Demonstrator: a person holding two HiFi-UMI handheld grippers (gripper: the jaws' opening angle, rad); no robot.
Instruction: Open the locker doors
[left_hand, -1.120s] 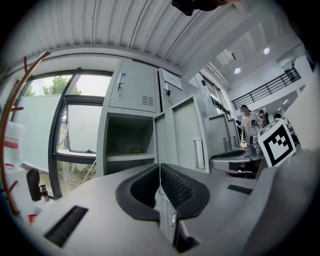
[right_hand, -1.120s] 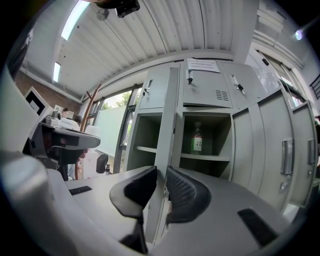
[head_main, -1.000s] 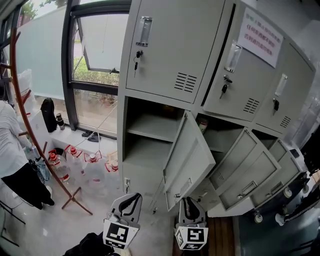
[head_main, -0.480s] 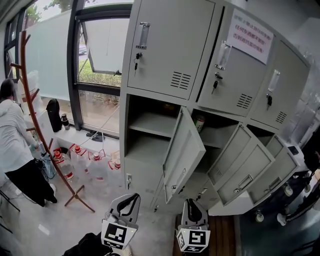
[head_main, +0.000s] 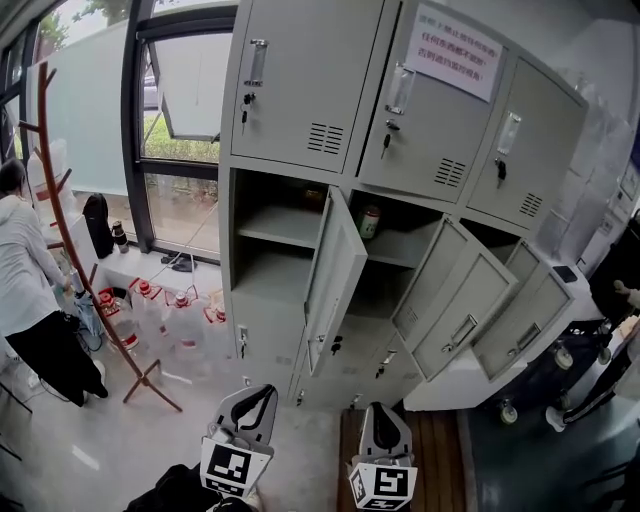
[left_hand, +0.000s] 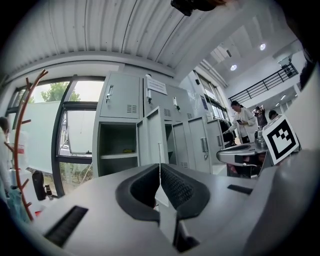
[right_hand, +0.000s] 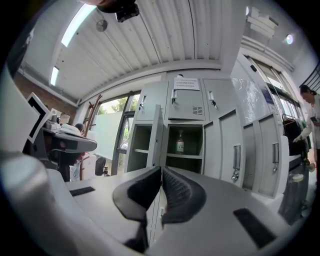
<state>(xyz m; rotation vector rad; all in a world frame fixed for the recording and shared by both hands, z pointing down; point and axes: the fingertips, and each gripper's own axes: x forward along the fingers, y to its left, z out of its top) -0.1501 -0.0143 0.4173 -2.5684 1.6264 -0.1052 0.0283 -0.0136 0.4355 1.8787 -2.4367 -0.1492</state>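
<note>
**A:** Where do the locker doors stand?

**B:** The middle-row doors (head_main: 335, 270) hang open across the centre and right of the head view. The nearest one is almost edge-on to us. The upper doors (head_main: 300, 80) along the top are shut. Each has a key (head_main: 246, 102) dangling under a slim upright handle (head_main: 257, 62).

**A:** And the grippers?

**B:** Both sit at the bottom edge, well apart from the lockers. The left gripper (head_main: 258, 392) has its fingers (left_hand: 175, 185) clenched together on nothing. The right gripper (head_main: 380, 410) has just been closing its fingers (right_hand: 177, 189), and they now meet with nothing between them.

**A:** What could go wrong?

**B:** I'd say clenched fingers can't take a handle, so they must spread first. A hurried grab could slip off the narrow handle or snag the key. The open doors jut out at gripper height, so a sideways sweep could knock one and swing it shut. The bottle (head_main: 369, 220) on the centre shelf might tip if the cabinet is jolted.

**A:** What are the materials?

**B:** The doors are thin grey painted sheet metal, flat and smooth, with slotted vents (head_main: 322, 139). A paper notice (head_main: 455, 50) is stuck at the upper right. The finger pads are ribbed black rubber in grey shells.
</note>
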